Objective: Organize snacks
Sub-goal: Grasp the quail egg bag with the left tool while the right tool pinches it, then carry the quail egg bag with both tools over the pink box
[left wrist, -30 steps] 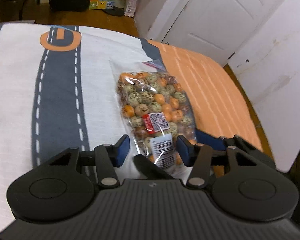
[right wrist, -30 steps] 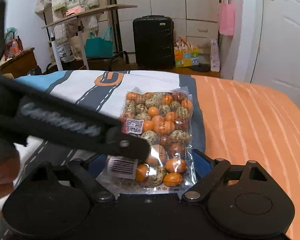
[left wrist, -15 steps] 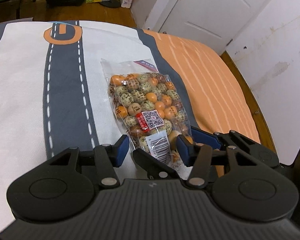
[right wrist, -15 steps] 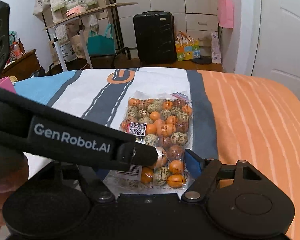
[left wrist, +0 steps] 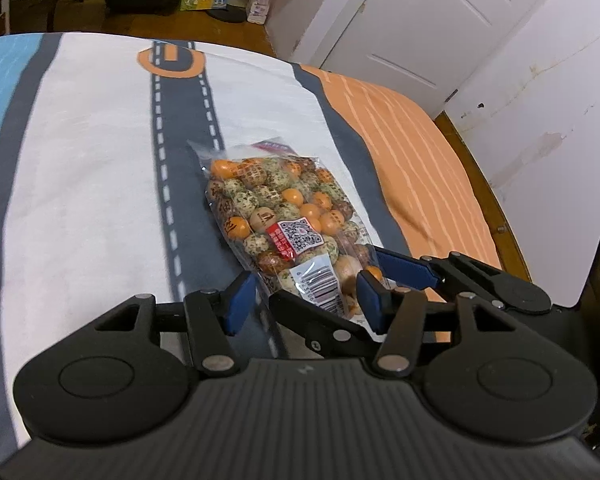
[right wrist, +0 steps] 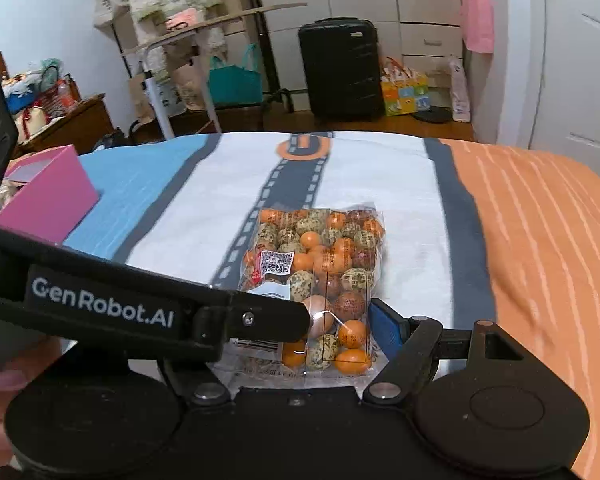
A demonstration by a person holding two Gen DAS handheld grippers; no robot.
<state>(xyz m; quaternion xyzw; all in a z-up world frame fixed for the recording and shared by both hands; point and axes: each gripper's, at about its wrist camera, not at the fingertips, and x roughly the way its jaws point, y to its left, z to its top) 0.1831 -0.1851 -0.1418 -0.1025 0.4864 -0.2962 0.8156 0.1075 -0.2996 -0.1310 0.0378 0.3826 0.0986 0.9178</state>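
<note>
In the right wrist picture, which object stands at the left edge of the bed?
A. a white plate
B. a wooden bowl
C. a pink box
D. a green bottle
C: in the right wrist view a pink box stands on the blue part of the bed cover, to the left of the clear snack bag.
</note>
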